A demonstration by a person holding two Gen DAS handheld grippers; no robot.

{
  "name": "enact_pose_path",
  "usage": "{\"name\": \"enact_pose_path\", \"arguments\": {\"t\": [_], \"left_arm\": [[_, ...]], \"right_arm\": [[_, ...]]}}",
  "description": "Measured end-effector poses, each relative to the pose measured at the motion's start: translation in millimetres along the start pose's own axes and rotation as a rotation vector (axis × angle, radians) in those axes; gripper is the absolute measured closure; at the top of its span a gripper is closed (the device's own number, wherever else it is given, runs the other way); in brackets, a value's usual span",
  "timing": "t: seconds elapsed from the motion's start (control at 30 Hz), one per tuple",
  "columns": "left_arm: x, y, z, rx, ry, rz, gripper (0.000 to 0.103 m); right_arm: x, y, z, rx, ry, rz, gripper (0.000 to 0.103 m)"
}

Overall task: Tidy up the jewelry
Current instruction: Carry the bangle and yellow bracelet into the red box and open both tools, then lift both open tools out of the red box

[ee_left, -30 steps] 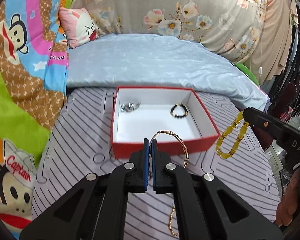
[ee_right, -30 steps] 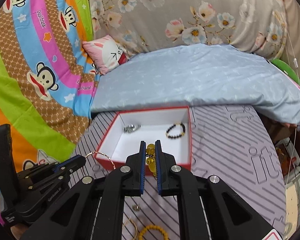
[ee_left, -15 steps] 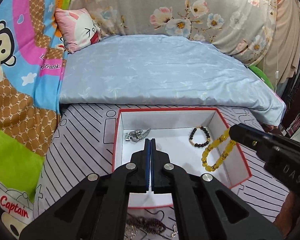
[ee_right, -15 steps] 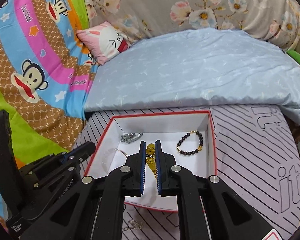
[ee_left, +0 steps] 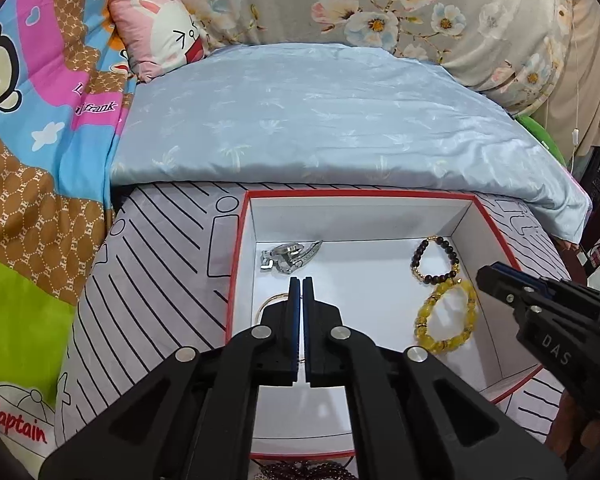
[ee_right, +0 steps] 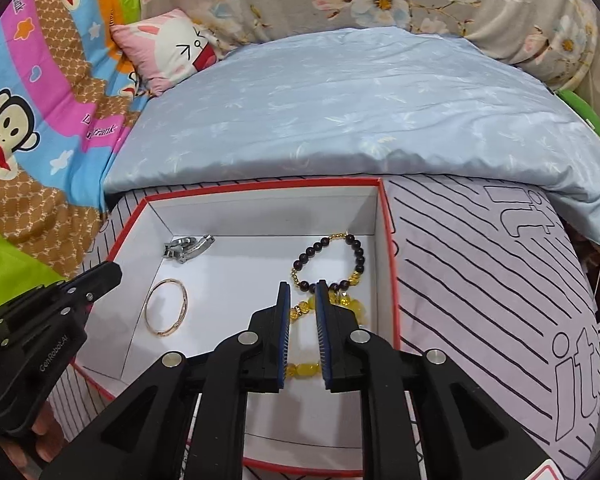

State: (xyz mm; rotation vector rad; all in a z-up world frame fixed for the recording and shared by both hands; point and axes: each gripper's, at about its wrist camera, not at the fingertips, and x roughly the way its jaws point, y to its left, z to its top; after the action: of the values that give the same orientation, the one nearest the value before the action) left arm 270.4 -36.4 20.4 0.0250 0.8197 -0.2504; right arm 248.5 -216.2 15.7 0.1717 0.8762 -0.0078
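"Captain" and "Frank" show on the cartoon blanket. My right gripper is opening, its jaws clear of the yellow bead bracelet, which lies in the red box beside a dark bead bracelet. My left gripper is clenched empty over a thin gold bangle.

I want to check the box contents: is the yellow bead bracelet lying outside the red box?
No, the yellow bead bracelet lies on the white floor inside the red box, just below the dark bead bracelet.

We see two close wrist views angled down into one red-rimmed box: the left from about seven o'clock, the right from five; both share its white floor.
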Motion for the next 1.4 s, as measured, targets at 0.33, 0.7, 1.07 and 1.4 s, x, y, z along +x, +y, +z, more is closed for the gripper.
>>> {"name": "enact_pose_path", "arguments": {"t": [0.33,0.7,1.07,1.4], "left_arm": [[-31.4,17.4,-15.3,-0.032,-0.036,0.044,0.067],[-70.6,20.8,-57.9,-0.032,-0.024,0.040,0.064],[-86.1,24.2,-109.5,-0.035,0.046,0.032,0.058],[-89.4,24.8,-146.3,-0.045,0.109,0.029,0.058]], "right_arm": [[-49.3,3.6,-18.6,-0.012,-0.078,-0.010,0.064],[-95.7,11.0,-68.6,-0.019,-0.086,0.002,0.064],[-115.2,9.9,-129.3,-0.015,-0.017,-0.003,0.064],[-115.5,8.0,-169.7,-0.001,0.054,-0.002,0.064]]}}
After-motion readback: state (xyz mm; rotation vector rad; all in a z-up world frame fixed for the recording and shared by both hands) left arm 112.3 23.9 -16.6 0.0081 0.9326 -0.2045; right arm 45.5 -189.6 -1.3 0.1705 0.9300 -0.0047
